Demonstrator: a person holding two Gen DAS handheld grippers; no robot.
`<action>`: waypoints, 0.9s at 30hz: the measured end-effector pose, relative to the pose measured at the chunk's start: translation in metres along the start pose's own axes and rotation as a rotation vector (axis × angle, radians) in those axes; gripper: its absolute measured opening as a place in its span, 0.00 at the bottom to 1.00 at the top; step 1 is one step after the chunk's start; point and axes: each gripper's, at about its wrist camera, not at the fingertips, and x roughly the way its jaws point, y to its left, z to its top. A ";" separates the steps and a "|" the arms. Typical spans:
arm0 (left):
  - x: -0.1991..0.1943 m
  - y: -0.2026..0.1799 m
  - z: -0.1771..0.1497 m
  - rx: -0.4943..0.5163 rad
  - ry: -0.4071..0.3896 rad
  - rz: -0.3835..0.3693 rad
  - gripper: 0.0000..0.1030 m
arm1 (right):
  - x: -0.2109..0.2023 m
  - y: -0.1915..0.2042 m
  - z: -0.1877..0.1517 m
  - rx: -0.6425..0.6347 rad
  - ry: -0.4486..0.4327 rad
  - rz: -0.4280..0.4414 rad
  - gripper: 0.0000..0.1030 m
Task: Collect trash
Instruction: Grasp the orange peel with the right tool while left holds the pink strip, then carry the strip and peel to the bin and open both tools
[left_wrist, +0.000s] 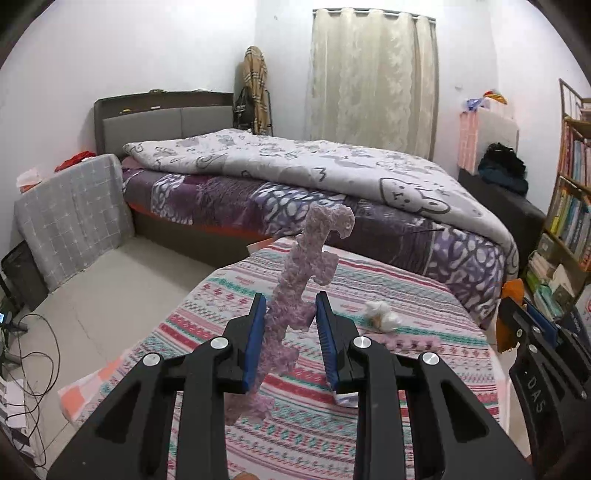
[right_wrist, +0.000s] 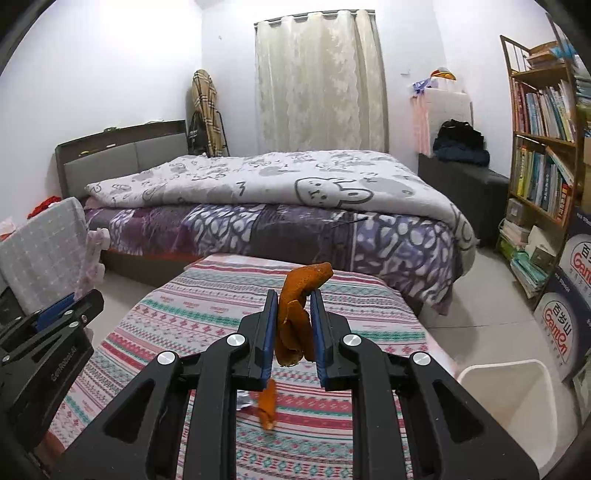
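Observation:
My left gripper (left_wrist: 290, 295) is shut on a long purple foam strip (left_wrist: 314, 236) with jigsaw edges, which stands up tilted above the patterned tablecloth (left_wrist: 369, 280). My right gripper (right_wrist: 294, 292) is shut on a curled orange peel (right_wrist: 306, 275), one end hanging below the jaws. On the cloth lie a crumpled white tissue (left_wrist: 382, 314) and a second pink foam strip (left_wrist: 410, 343). Each gripper shows at the edge of the other's view: the right gripper (left_wrist: 532, 317) and the left gripper (right_wrist: 70, 299).
A white bin (right_wrist: 517, 402) stands on the floor at the table's right. A small silvery wrapper (right_wrist: 243, 400) lies on the cloth under my right jaws. A bed (right_wrist: 258, 206) is behind the table, a bookshelf (right_wrist: 543, 155) at right, cables (left_wrist: 33, 354) at left.

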 end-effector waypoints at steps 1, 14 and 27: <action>-0.001 -0.004 0.000 0.002 0.000 -0.006 0.27 | 0.000 -0.005 0.001 0.004 0.002 -0.005 0.16; -0.004 -0.057 -0.005 0.049 -0.004 -0.078 0.27 | -0.008 -0.049 -0.001 0.038 0.016 -0.070 0.16; -0.002 -0.118 -0.013 0.091 0.008 -0.167 0.27 | -0.017 -0.110 -0.007 0.077 0.038 -0.175 0.16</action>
